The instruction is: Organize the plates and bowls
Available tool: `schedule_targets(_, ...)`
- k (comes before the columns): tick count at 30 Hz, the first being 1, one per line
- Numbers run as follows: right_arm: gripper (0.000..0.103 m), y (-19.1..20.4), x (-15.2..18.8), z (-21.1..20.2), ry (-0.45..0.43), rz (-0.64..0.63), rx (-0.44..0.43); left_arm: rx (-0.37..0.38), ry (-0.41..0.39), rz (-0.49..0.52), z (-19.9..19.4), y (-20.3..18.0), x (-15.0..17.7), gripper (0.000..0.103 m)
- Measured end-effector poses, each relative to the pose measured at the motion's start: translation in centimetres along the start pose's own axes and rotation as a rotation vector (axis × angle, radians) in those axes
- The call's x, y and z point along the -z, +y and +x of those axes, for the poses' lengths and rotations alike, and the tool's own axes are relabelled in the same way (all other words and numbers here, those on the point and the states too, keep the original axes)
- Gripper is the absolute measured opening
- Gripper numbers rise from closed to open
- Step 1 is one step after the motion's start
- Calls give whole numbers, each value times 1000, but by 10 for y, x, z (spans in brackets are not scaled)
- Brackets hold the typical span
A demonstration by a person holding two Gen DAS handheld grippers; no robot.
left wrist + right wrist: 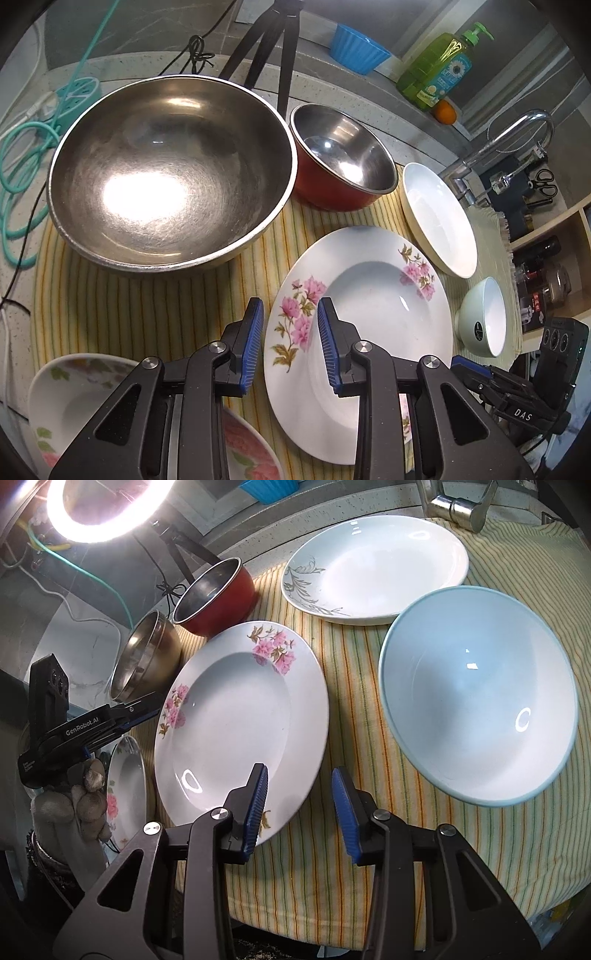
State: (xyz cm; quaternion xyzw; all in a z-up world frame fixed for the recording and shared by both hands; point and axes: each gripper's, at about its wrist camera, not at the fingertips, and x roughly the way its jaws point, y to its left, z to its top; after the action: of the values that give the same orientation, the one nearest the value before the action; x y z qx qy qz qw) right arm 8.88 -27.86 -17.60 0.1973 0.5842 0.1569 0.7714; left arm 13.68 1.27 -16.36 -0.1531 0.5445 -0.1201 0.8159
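Striped cloth; "GenRobot.AI" on left hand-held gripper; both hand-held grippers agape, empty.

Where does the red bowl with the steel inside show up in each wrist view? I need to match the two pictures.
Left wrist view: the red bowl with the steel inside is upper centre, just right of the large steel bowl.
Right wrist view: the red bowl is upper left, lying on its side in the picture, below the ring light.
Shared landmark: the white plate with pink flowers, lying in front of it in both.
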Motion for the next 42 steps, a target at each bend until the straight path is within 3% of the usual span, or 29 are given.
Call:
schedule_targets(7, 39, -4, -2, 4, 12, 14, -10, 0, 29, -13, 12, 1, -5, 28)
schedule_targets(10, 39, -5, -4, 6, 15, 18, -17, 2, 41, -17, 15, 2, -6, 23)
schedule_targets(11, 38, -5, -5, 7, 15, 19, -18, 2, 43, -17, 17, 2, -6, 23)
schedule_targets(13, 27, -5, -6, 9, 22, 18, -26, 6, 45, -17, 18, 1, -6, 23)
schedule_targets(19, 21, -6, -7, 10, 32, 15, -27, 11, 49, -18, 18, 2, -6, 23)
schedule_targets(42, 20, -10, 14, 2, 61, -9, -6, -20, 47, 4, 12, -21, 22, 23)
